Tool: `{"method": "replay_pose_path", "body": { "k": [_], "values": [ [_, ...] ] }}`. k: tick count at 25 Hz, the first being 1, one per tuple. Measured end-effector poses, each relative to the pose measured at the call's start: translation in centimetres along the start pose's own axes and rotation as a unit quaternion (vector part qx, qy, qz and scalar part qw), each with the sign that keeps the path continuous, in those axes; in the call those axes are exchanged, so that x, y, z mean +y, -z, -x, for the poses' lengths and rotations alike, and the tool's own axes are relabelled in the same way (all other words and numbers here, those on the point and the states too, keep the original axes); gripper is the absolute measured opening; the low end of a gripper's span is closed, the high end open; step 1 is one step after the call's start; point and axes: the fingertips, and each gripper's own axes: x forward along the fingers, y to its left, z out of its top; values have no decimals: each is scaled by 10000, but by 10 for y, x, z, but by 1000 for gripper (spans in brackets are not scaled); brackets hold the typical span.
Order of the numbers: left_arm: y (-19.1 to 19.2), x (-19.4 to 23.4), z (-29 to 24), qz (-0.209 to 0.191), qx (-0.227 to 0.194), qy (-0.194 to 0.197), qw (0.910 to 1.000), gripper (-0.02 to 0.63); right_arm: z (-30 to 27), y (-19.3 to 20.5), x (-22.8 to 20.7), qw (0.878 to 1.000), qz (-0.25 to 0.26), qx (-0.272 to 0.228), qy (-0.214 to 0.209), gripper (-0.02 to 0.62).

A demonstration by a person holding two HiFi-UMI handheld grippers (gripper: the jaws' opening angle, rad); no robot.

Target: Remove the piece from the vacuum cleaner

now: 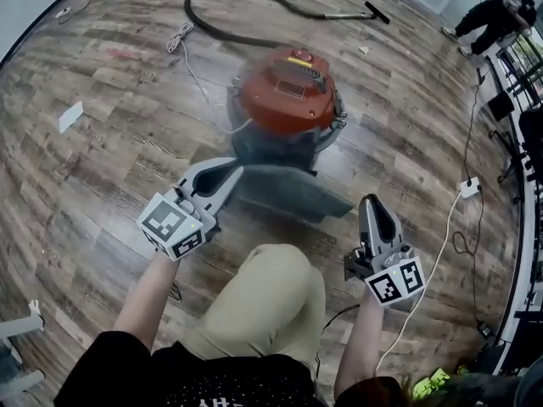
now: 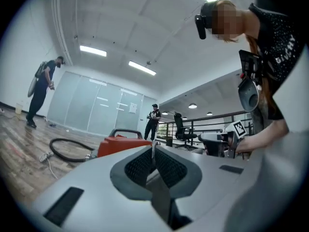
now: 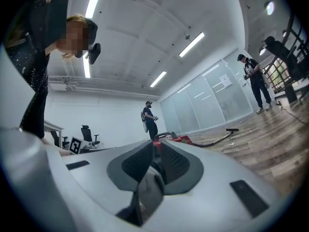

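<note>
Both my grippers are empty, jaws together: the left gripper (image 1: 231,173) hangs at the left edge of the grey piece (image 1: 297,195) at the foot of the red vacuum (image 1: 288,91), and the right gripper (image 1: 372,203) sits just off that piece's right end. Whether either tip touches it, I cannot tell. Closed like this, I can only push. A shove would likely roll the vacuum away or tip it instead of freeing the piece, so I'd have to spread the jaws first. If I grab only one end, I judge the piece could twist and jam. The white cable (image 1: 437,261) by my right side could snag my arm as I pull back. Only the head view shows the piece and how my grippers flank it. The gripper views look over it, catching just the vacuum's red top beyond the jaws, the hose (image 2: 67,151) on the floor, and people standing far off.
</note>
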Motion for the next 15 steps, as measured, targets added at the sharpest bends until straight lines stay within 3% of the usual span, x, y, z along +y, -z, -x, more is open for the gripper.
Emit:
{"method": "replay_pose_path", "body": {
  "k": [2,5,6,10,14,15],
  "values": [
    [-3,-1,3,-244,-166,-104,9995,11,2,9,2,9998,35,153,-94,109],
    [0,5,7,-357,-172,-267,9989,198,-1,20,5,9990,225,358,-116,240],
    [5,10,8,-359,-93,-306,9988,231,-3,26,5,9984,286,461,-132,263],
    [47,14,5,-260,568,-146,9979,255,-9,65,1,9930,204,1132,-248,273],
    [65,11,-2,-204,779,-202,9966,254,-17,75,-2,9937,126,1096,-198,262],
    [67,12,-3,-129,791,-269,9964,253,-18,75,-2,9941,112,1071,-161,166]
  ]
}}
